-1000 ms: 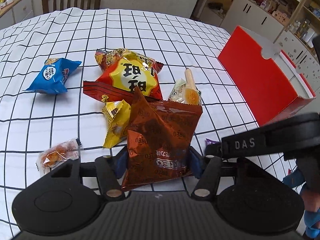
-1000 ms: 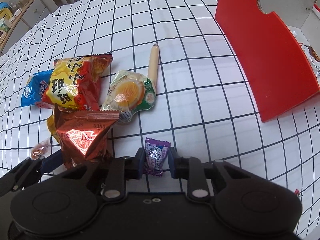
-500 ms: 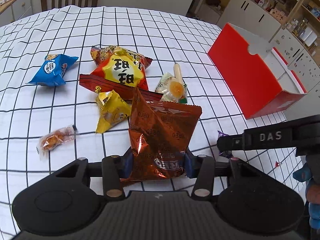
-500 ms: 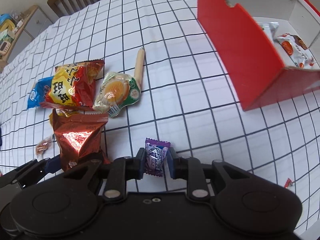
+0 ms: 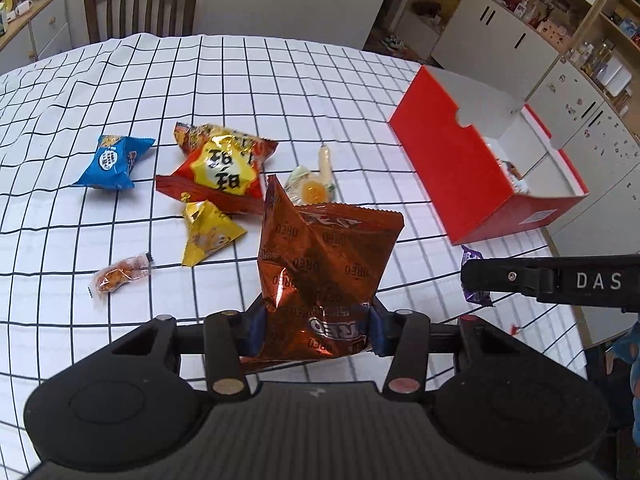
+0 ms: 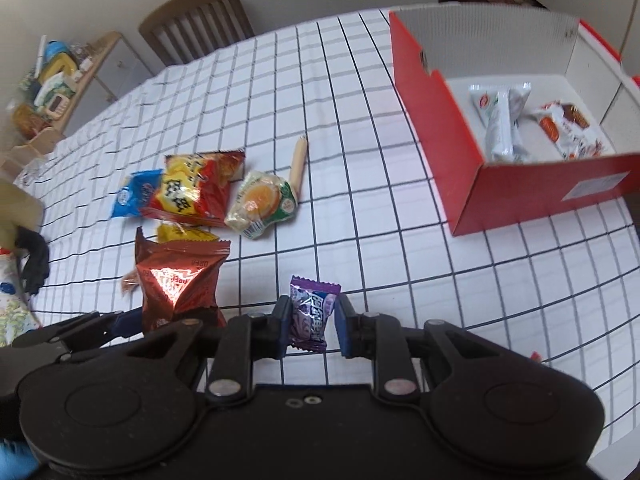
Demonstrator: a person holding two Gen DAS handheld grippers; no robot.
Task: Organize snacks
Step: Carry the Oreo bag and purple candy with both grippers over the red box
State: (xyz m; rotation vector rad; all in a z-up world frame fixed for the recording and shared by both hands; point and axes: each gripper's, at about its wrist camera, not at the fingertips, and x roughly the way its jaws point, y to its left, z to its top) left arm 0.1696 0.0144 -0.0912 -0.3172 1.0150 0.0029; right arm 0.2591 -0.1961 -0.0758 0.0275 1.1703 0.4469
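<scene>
My left gripper [image 5: 316, 330] is shut on a brown Oreo bag [image 5: 326, 272] and holds it above the checked tablecloth; the bag also shows in the right wrist view [image 6: 178, 282]. My right gripper [image 6: 312, 326] is shut on a small purple candy [image 6: 312, 314], also lifted; the candy also shows in the left wrist view [image 5: 474, 276]. The red box [image 6: 448, 128] stands open at the right, with white snack packs [image 6: 502, 120] inside; it also shows in the left wrist view [image 5: 456, 168].
On the cloth lie a red-yellow bag [image 5: 222, 166], a blue pack [image 5: 112, 162], a yellow pack [image 5: 208, 232], a small orange sweet [image 5: 116, 274], a green-white pastry pack [image 6: 262, 202] and a sausage stick [image 6: 298, 166]. A wooden chair [image 5: 140, 4] stands at the far side.
Both grippers have risen and drawn back with their snacks held. The red box's inside has come into view from the right wrist.
</scene>
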